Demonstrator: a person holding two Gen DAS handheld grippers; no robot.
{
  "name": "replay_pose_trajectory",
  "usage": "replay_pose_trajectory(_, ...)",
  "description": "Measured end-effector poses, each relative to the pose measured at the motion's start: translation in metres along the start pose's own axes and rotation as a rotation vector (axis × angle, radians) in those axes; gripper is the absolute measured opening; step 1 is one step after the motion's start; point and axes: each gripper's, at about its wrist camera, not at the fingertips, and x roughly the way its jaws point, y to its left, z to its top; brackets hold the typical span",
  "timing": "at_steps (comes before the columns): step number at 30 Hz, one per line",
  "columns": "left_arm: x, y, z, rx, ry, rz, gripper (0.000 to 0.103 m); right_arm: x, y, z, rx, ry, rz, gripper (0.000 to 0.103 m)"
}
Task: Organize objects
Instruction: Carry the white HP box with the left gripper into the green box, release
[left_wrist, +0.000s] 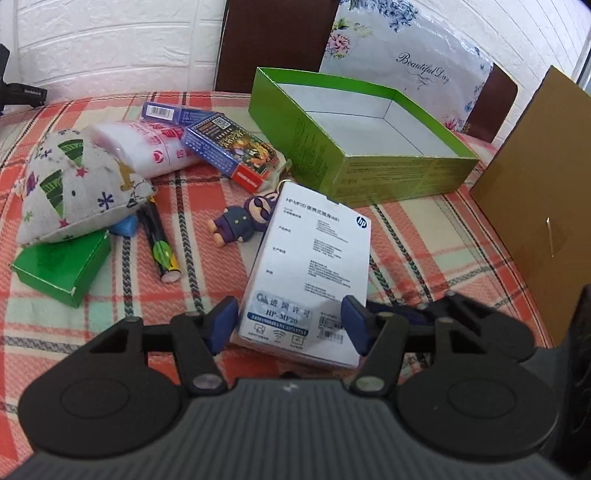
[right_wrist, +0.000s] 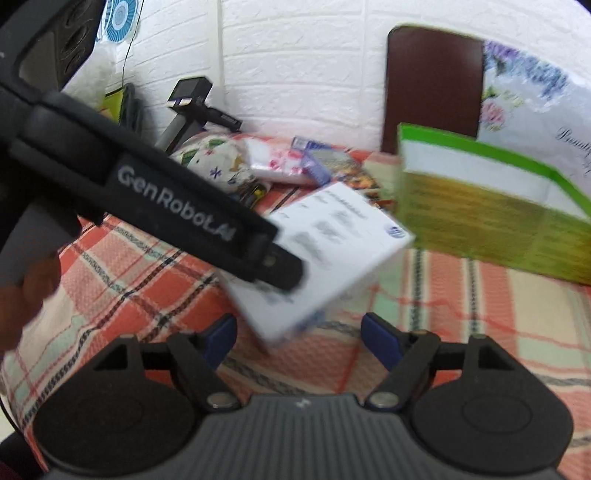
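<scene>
My left gripper (left_wrist: 290, 319) is shut on a white HP box (left_wrist: 314, 266), its blue pads on the box's near end, holding it tilted above the plaid cloth. An open green box (left_wrist: 388, 173) with a white inside stands just beyond it. In the blurred right wrist view the white HP box (right_wrist: 332, 251) hangs from the left gripper's black body (right_wrist: 177, 206), left of the green box (right_wrist: 480, 221). My right gripper (right_wrist: 299, 339) is open and empty just below and in front of the white box.
On the cloth at left lie a patterned pouch (left_wrist: 74, 184), a small green box (left_wrist: 59, 266), a marker (left_wrist: 159, 240), a purple figurine (left_wrist: 240, 221), a card box (left_wrist: 229, 151) and a tissue pack (left_wrist: 147, 144). A brown cardboard sheet (left_wrist: 535, 206) stands at right. Chairs stand behind.
</scene>
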Motion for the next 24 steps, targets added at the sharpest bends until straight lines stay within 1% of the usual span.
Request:
replay_pose_trajectory(1,-0.001,-0.002,0.000,-0.003,-0.001,-0.003,0.060,0.001,0.002,0.000,-0.009,-0.009,-0.006,0.075)
replay_pose_trajectory(2,-0.003,-0.003,0.000,-0.008,0.000,-0.002,0.059,0.001,0.003,0.001,-0.014,-0.016,-0.028,0.069)
replay_pose_trajectory(3,-0.006,-0.005,0.001,-0.007,-0.001,-0.003,0.056,-0.002,0.001,0.002,-0.004,-0.022,-0.046,0.065)
replay_pose_trajectory(4,-0.011,-0.007,0.002,0.002,-0.014,-0.003,0.050,-0.004,-0.004,0.004,0.017,-0.025,-0.036,0.062)
replay_pose_trajectory(5,-0.017,-0.009,0.004,0.008,-0.026,-0.009,0.046,-0.009,-0.009,0.005,0.043,-0.033,-0.027,0.059)
replay_pose_trajectory(7,-0.030,-0.016,0.011,0.020,-0.065,-0.037,0.046,-0.024,-0.014,0.009,0.051,-0.076,-0.036,0.059)
replay_pose_trajectory(10,-0.046,-0.035,0.028,0.066,-0.140,-0.064,0.046,-0.047,-0.016,0.020,0.004,-0.176,-0.113,0.059)
replay_pose_trajectory(13,-0.052,-0.053,0.049,0.123,-0.212,-0.088,0.046,-0.062,-0.033,0.035,0.012,-0.255,-0.165,0.059)
replay_pose_trajectory(15,-0.047,-0.064,0.065,0.146,-0.235,-0.101,0.046,-0.064,-0.046,0.044,0.001,-0.284,-0.204,0.059)
replay_pose_trajectory(18,-0.028,-0.076,0.088,0.170,-0.262,-0.115,0.047,-0.056,-0.069,0.058,0.002,-0.304,-0.263,0.059)
replay_pose_trajectory(22,0.009,-0.083,0.118,0.166,-0.259,-0.114,0.047,-0.028,-0.100,0.069,0.044,-0.287,-0.302,0.059)
replay_pose_trajectory(24,0.023,-0.088,0.129,0.173,-0.266,-0.106,0.047,-0.017,-0.111,0.069,0.060,-0.283,-0.325,0.061)
